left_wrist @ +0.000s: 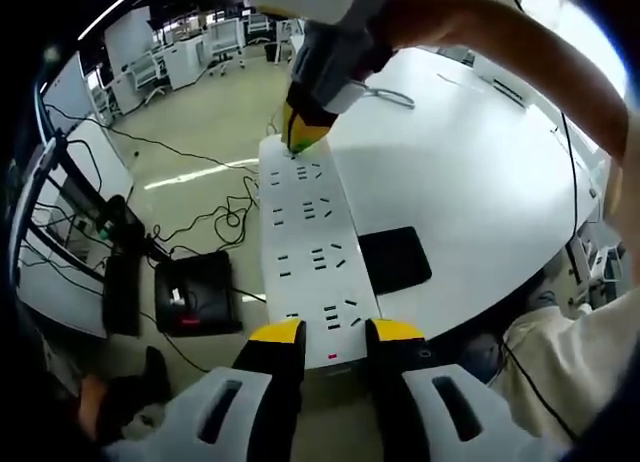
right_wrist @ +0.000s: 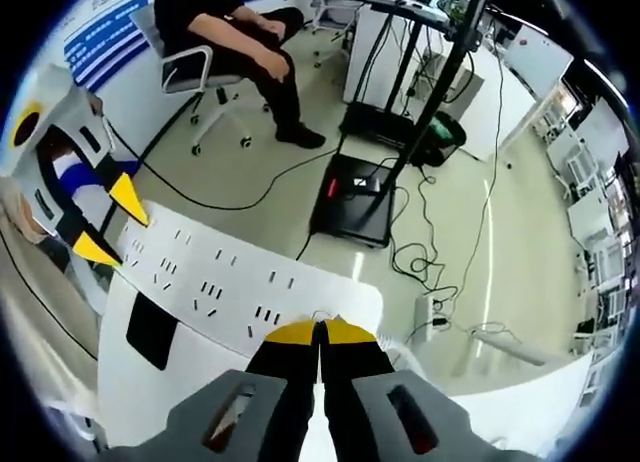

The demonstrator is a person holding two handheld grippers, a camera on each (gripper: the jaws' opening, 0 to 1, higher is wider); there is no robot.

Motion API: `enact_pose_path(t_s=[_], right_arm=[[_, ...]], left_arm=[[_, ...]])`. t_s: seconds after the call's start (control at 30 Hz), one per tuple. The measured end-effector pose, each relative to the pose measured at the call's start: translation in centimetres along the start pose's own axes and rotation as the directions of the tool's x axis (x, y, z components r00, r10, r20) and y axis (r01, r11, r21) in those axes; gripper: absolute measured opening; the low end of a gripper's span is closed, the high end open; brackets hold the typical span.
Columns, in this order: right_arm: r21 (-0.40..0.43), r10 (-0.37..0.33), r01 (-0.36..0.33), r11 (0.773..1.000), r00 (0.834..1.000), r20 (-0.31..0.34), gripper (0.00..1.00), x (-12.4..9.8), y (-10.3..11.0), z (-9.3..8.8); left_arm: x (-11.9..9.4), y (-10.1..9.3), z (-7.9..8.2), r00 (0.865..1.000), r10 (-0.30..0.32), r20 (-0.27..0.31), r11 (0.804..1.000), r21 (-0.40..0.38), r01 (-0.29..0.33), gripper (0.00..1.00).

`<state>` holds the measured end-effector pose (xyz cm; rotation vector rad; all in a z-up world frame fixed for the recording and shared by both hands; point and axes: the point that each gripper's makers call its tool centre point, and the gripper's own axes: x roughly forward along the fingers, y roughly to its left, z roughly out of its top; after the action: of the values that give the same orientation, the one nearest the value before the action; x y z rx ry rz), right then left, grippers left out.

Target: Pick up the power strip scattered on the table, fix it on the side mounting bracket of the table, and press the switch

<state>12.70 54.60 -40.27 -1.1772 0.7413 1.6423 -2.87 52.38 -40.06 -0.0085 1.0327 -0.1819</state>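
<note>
One white power strip [left_wrist: 312, 247] lies along the edge of the white table [left_wrist: 470, 172], its long axis running from near to far in the left gripper view. Its near end, with a small red switch [left_wrist: 332, 357], sits between the yellow tips of the left gripper [left_wrist: 335, 334]. The jaws stand apart on either side of that end; whether they touch it I cannot tell. At the far end the right gripper [left_wrist: 303, 137] comes down from above, its yellow tips together on the top face of the strip. I count four rows of sockets along the strip. One black pad [left_wrist: 394, 259] lies on the table just right of the strip.

In the right gripper view the strip [right_wrist: 240, 282] runs from left to right across the frame, along the table's [right_wrist: 200, 382] far edge. The right gripper [right_wrist: 320, 332] has its two yellow tips pressed together, holding nothing, at the strip's right end. The left gripper [right_wrist: 110, 222] shows at the left end with its tips spread either side of the strip. The pad [right_wrist: 152, 330] lies near the left end.

On the floor beyond the table stand one black box [right_wrist: 350, 197] with a red light and loose cables [right_wrist: 440, 242]. One person [right_wrist: 235, 32] sits on a chair [right_wrist: 190, 77] farther off.
</note>
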Motion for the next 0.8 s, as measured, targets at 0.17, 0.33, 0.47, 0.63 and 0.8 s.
enact_pose_path(t_s=[0.17, 0.33, 0.47, 0.63, 0.8], right_arm=[[0.011, 0.007, -0.007, 1.000, 1.000, -0.009, 0.00, 0.00, 0.43, -0.15], [0.014, 0.003, -0.003, 1.000, 1.000, -0.011, 0.00, 0.02, 0.58, -0.22], [-0.001, -0.009, 0.009, 1.000, 1.000, -0.026, 0.00, 0.32, 0.33, -0.14], [-0.003, -0.011, 0.011, 1.000, 0.999, -0.036, 0.00, 0.21, 0.16, -0.48], [0.005, -0.007, 0.008, 1.000, 0.999, -0.038, 0.00, 0.53, -0.05, -0.52]], left_arm=[[-0.03, 0.08, -0.01, 1.000, -0.002, 0.001, 1.000, 0.001, 0.002, 0.29], [-0.12, 0.05, -0.04, 1.000, -0.001, 0.001, 1.000, 0.003, 0.001, 0.29], [-0.11, 0.03, -0.05, 1.000, -0.003, 0.002, 1.000, 0.007, 0.003, 0.29], [-0.06, -0.01, 0.01, 1.000, -0.004, -0.001, 1.000, 0.012, 0.004, 0.28], [0.03, -0.15, 0.06, 1.000, -0.016, -0.004, 1.000, 0.026, 0.016, 0.27]])
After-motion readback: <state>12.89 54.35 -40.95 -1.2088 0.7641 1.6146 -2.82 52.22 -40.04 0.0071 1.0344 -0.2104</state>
